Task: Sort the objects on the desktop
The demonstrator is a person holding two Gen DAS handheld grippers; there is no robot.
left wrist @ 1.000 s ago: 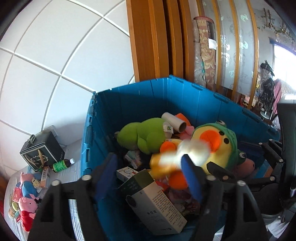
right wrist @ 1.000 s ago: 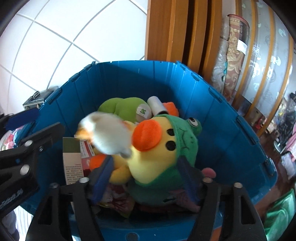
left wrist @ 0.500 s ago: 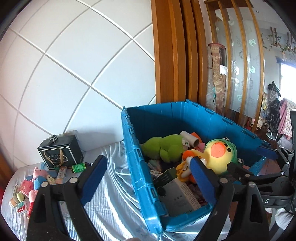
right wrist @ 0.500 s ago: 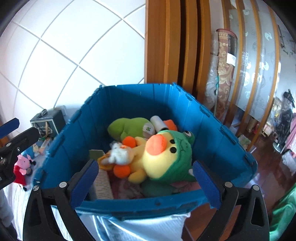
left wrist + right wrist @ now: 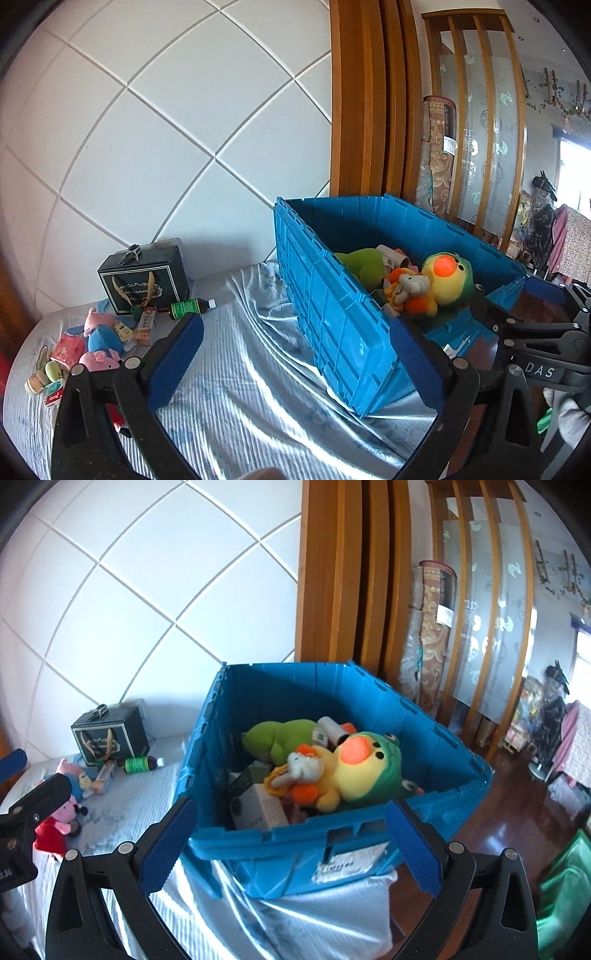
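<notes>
A blue bin [image 5: 332, 295] [image 5: 295, 845] stands on the cloth-covered table. In it lie a yellow duck plush with a green hood [image 5: 448, 277] [image 5: 354, 771], a green plush [image 5: 364, 262] [image 5: 280, 734] and a white box [image 5: 266, 805]. A small grey-white plush [image 5: 413, 284] [image 5: 306, 766] rests on the duck. My left gripper [image 5: 293, 332] hangs back over the cloth beside the bin. Its jaws are opening and nothing is between them. My right gripper [image 5: 290, 808] stands open and empty in front of the bin's near wall.
At the far left of the table sit a black gift box [image 5: 144, 277] [image 5: 110, 734], a green bottle [image 5: 186, 307] [image 5: 138, 764], pink pig plushes [image 5: 99, 358] [image 5: 61, 812] and small packets. A tiled wall and wooden frame stand behind. Dark floor lies to the right.
Both grippers have opened wide and pulled back and up from the bin. The small grey-white plush that was between them now lies on the duck.
</notes>
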